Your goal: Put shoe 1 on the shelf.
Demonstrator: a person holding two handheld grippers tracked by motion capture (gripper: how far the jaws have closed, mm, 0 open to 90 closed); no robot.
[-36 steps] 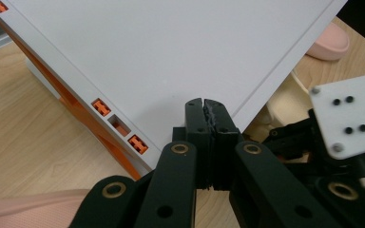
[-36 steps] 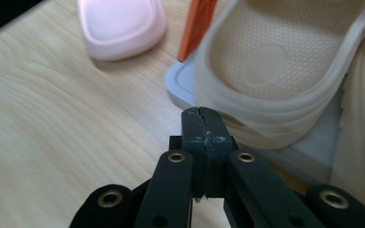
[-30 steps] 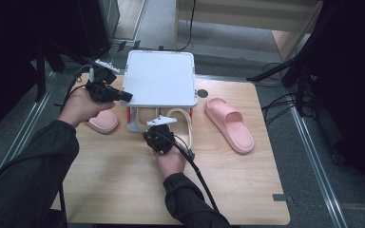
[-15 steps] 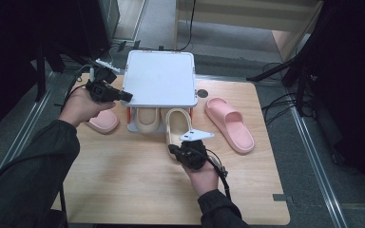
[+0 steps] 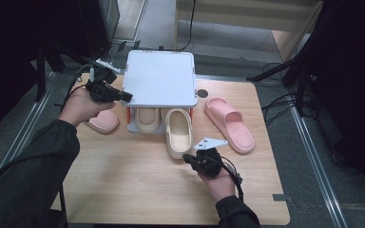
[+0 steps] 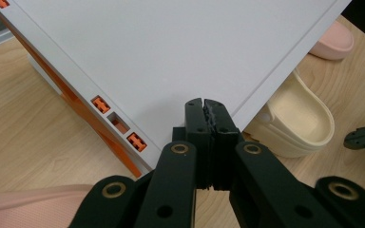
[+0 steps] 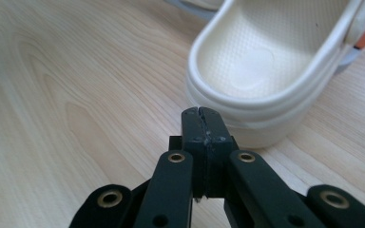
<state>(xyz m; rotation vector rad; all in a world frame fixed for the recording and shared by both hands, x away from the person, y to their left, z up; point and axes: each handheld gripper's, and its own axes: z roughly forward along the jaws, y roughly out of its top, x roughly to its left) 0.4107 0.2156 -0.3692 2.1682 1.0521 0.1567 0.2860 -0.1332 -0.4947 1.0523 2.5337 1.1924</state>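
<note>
Right gripper [image 5: 193, 160] has drawn back toward the near edge of the bench [image 5: 123, 190], leaving the cream slipper [image 5: 178, 133] half out from under the white rack [image 5: 160, 78]; fingers closed together, empty, just short of the slipper's heel; left gripper [image 5: 123, 96] closed, empty, at the rack's left corner; second cream slipper [image 5: 147, 118] under the rack; pink slippers [image 5: 229, 124] to either side.

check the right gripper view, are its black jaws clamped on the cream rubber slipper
No, the right gripper has its jaws pressed together on nothing, just short of the cream rubber slipper's rounded heel edge on the wooden table.
</note>
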